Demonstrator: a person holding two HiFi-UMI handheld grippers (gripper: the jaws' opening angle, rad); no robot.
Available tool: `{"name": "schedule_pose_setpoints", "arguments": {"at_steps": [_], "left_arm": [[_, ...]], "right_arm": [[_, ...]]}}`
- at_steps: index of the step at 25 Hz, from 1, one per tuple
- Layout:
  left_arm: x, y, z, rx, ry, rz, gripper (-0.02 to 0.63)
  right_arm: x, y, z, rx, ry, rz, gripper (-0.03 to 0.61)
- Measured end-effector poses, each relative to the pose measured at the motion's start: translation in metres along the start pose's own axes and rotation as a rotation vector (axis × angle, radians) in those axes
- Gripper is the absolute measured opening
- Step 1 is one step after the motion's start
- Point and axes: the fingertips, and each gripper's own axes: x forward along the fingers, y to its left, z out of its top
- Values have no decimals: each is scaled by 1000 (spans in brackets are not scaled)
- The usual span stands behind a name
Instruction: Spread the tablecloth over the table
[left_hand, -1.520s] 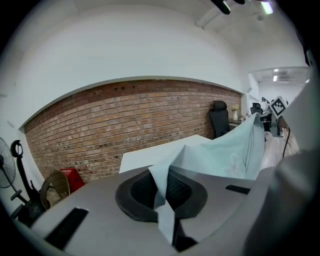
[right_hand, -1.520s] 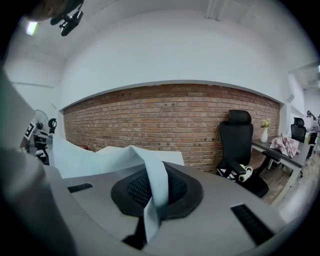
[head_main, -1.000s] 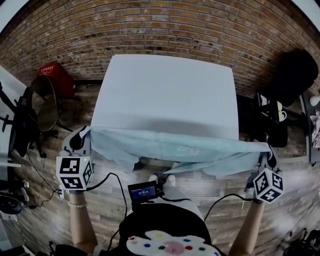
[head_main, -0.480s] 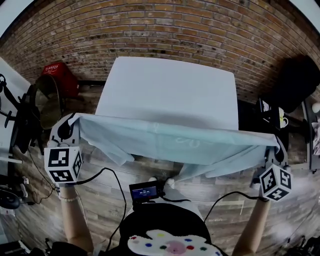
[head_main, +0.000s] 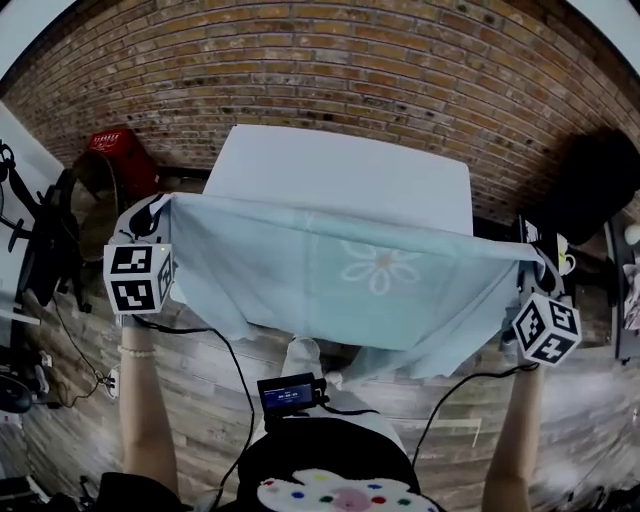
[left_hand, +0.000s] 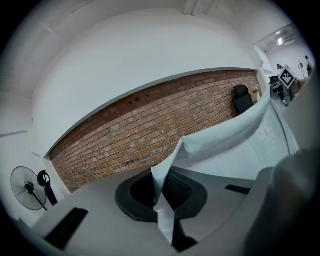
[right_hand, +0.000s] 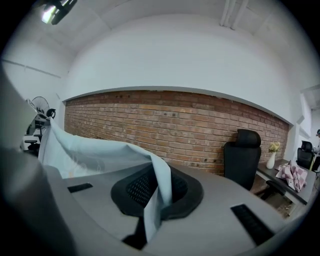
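Left gripper (head_main: 153, 210): the jaws are pressed together on the left top corner of the tablecloth (head_main: 350, 280). A fold of cloth comes out from between the pads, so the corner is pinched, not just draped.
Right gripper (head_main: 535, 258): the jaws are closed in the same way, pinching the right top corner. The cloth rises out of the pads and runs off toward the other gripper.
Why two corners: as I judge it, holding both ends of one edge well apart keeps that edge taut and straight, so the sheet opens flat instead of bunching.
Tablecloth, place: it is in the air, hanging between the two grippers above the near edge of the table (head_main: 340, 170). Whether it touches the top cannot be told.
Tablecloth, long axis: it runs left to right, gripper to gripper, parallel to the table's near edge.
Tablecloth, facing: the held edge is uppermost and points toward the table's far edge. The free edge hangs down toward the floor (head_main: 200, 390) on the person's side and is crumpled at its right end. The flower print (head_main: 378, 268) faces the person.
Table: the far part is bare and the near part is hidden behind the cloth. The held corners stand just outside the left and right edges, which probably suits the table's width.
Brick wall (head_main: 350, 60): it stands beyond the far edge.
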Motion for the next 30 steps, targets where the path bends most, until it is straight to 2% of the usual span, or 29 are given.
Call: {"name": "schedule_pose_setpoints", "arguments": {"at_steps": [7,13,20,30], "left_arm": [[76,-10,-12,-12,49,-72,15],[139,-12,-24,-23,117,-106,15],[195,-4,-27,-10,155,-125,15],[274,-13,-34,21,188,-186,14]], "right_arm": [[65,8,-15,-19,72,3,32],[120,14,-28,16,140,-7,32],[172,16,-35,64,182,-30,32],[238,13,-56,54,251,-63,32]]}}
